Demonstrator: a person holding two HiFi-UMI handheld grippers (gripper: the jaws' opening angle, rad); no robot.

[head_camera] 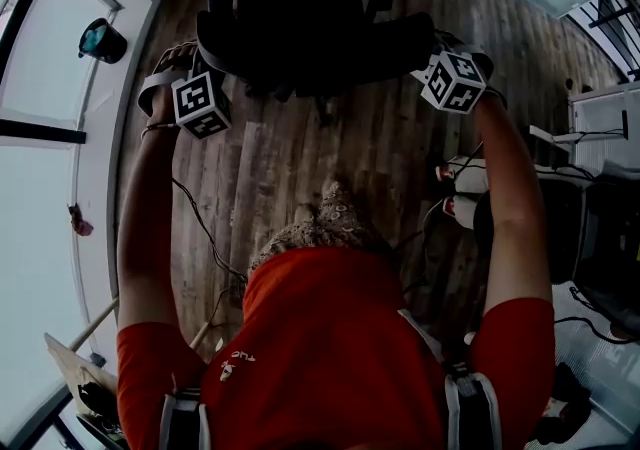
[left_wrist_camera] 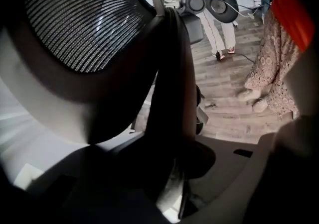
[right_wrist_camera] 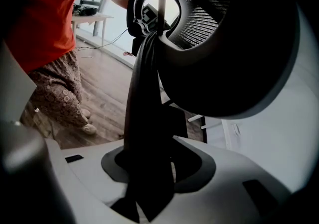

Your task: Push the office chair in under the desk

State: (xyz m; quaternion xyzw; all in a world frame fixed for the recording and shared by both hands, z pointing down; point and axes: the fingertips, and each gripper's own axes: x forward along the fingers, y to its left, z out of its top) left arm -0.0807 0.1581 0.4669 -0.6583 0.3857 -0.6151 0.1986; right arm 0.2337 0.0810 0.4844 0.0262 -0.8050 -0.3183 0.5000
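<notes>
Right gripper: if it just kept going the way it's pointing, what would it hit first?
The office chair: its dark backrest edge stands between the right gripper's jaws, which look clamped on it, with the mesh back just beyond.

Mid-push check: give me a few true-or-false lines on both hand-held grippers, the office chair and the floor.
1. The left hand-held gripper and the right hand-held gripper both grip the office chair at its top edge. True.
2. The right hand-held gripper is empty. False: the chair's dark frame stands between its jaws.
3. The chair's backrest is mesh. True.
4. The floor is carpeted. False: it is wooden planks.
</notes>
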